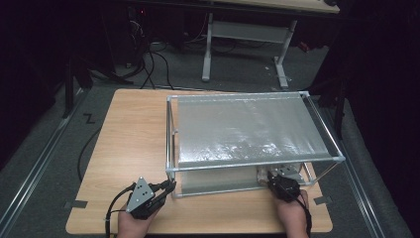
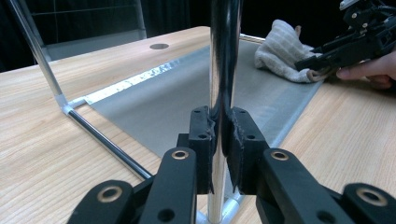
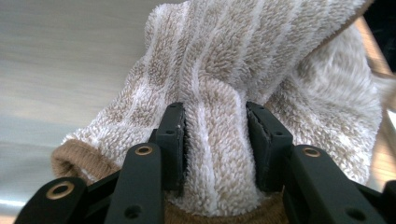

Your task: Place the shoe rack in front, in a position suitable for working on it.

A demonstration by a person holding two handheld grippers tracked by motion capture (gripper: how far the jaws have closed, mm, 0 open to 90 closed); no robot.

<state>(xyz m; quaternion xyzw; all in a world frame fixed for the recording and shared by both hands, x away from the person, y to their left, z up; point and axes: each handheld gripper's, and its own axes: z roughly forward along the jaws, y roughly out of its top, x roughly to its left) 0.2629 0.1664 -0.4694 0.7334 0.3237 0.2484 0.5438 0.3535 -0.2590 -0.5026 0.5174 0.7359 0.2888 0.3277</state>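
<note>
A chrome-tube frame (image 1: 171, 144) with a clear plastic sheet (image 1: 247, 131) over its top stands on the wooden table (image 1: 133, 134). My left gripper (image 1: 171, 187) (image 2: 223, 126) is shut on the frame's front-left upright post (image 2: 224, 60), low down near the corner joint. A fluffy beige and white striped cloth (image 3: 243, 60) (image 2: 280, 49) with a brown hem lies on the grey mat (image 2: 187, 93) under the frame's front right corner. My right gripper (image 3: 215, 126) (image 1: 270, 176) (image 2: 308, 65) reaches in there, shut on a raised fold of the cloth.
The frame's bottom rail (image 2: 109, 144) runs along the mat's left edge. The table's left part (image 1: 129, 148) is bare wood. Beyond the table stand a white desk frame (image 1: 208, 44) and cables (image 1: 153, 64) on the dark floor.
</note>
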